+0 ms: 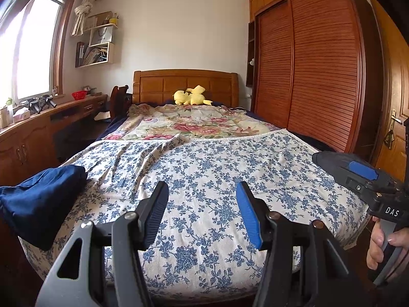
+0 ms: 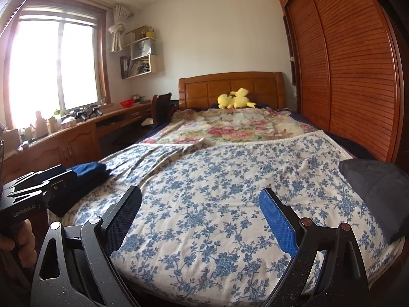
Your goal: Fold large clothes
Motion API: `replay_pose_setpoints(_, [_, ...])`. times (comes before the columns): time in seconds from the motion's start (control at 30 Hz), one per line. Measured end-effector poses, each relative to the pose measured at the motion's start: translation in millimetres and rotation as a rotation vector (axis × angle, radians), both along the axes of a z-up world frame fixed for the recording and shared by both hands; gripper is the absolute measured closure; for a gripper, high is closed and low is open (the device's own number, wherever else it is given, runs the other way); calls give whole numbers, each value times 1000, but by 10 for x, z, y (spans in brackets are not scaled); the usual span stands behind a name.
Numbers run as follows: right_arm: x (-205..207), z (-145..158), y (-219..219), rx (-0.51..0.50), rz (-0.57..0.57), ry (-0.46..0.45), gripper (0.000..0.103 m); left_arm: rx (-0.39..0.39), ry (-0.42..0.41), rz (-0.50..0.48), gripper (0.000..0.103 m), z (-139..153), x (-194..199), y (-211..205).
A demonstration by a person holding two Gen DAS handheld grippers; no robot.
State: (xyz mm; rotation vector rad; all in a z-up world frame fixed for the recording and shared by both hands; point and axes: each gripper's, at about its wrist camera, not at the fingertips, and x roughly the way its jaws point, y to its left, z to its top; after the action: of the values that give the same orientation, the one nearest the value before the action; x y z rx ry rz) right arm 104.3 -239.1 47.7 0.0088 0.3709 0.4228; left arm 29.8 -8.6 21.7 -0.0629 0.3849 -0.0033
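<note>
Both claws, left claw (image 1: 202, 212) and right claw (image 2: 200, 220), gape empty above the blue-flowered sheet (image 1: 204, 174), folded navy garment (image 1: 41, 199) beside.

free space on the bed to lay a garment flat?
Free: the blue-floral sheet, between the navy clothes at its left edge and the dark garment at its right. Crowded: the rumpled rose-print quilt and yellow plush by the headboard.

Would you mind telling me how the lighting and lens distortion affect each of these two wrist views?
Left wrist view: the window is blown out white at the left edge, and the wardrobe bows with fisheye curvature. Right wrist view: the window glares more broadly, hazing the wall beside it; the floral sheet stays evenly lit and sharp, its edges bulging.
</note>
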Motion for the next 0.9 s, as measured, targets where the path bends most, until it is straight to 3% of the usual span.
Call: replay_pose_setpoints(0.9, [-4, -34, 5, -2, -1, 4, 8, 1, -5, -2, 49, 33, -15, 20])
